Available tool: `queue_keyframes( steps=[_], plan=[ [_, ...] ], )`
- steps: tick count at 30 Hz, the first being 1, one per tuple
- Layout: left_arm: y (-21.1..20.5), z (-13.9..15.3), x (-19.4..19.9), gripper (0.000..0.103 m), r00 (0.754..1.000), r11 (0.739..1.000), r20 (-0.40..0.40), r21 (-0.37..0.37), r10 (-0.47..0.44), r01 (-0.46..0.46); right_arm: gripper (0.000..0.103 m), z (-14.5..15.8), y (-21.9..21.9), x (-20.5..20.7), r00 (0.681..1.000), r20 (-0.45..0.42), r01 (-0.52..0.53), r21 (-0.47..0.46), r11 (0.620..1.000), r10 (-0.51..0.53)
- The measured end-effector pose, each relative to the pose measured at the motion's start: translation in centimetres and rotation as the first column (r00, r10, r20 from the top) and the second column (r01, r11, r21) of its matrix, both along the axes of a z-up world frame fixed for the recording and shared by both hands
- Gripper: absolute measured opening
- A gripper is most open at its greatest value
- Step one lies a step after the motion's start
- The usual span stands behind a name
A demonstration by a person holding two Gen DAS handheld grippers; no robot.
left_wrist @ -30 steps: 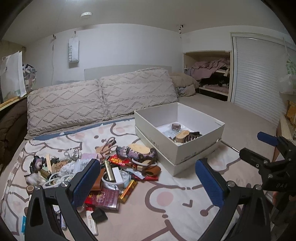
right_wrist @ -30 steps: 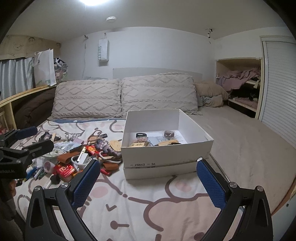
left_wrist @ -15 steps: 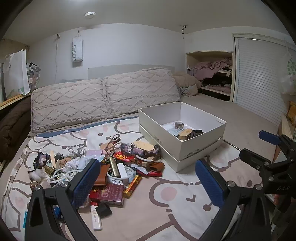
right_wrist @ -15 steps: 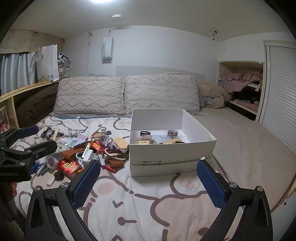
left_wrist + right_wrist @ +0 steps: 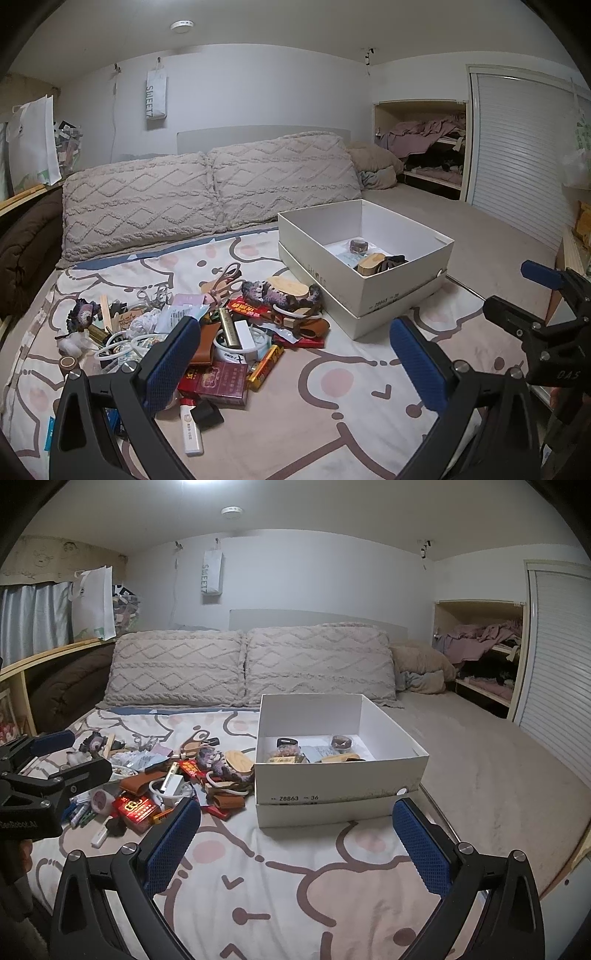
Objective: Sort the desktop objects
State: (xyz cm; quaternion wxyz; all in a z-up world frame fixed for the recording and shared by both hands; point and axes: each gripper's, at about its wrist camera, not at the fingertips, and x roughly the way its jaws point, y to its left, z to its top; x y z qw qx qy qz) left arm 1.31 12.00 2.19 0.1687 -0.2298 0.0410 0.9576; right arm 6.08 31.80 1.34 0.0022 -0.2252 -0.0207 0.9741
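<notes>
Left wrist view gives me a bed covered with a cartoon-print sheet, two knitted beige pillows against the wall at 12 o'clock, and a closet alcove stuffed with clothes at 2 o'clock beside a slatted door.

My left gripper hangs above the sheet with its blue-padded fingers spread wide, holding nothing and touching nothing. From the right wrist view, my right gripper is likewise spread wide and empty above the sheet, near the front of the box. Each camera catches the other gripper at its frame edge.

The clutter pile lies at 10 o'clock from the left gripper. I can pick out a maroon cigarette pack, a gold lighter, a white charger block, a brown leather pouch, a gold-wrapped bar and a white stick-shaped item nearest me.

The white shoebox sits on its own lid, just beside the pile at 1 o'clock. Inside I see a wooden oval piece, a small dark round thing, some paper and a dark clip-like piece; the rest is too small to tell.
</notes>
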Motion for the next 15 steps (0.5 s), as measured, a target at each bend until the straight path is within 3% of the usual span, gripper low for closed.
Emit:
queue_keyframes(
  steps=[15],
  plan=[
    [-0.17, -0.34, 0.0, 0.103, 1.0, 1.0, -0.001, -0.004, 0.003, -0.003, 0.103, -0.29, -0.16, -0.16, 1.0, 0.01, -0.006, -0.007, 1.0, 0.006]
  ],
)
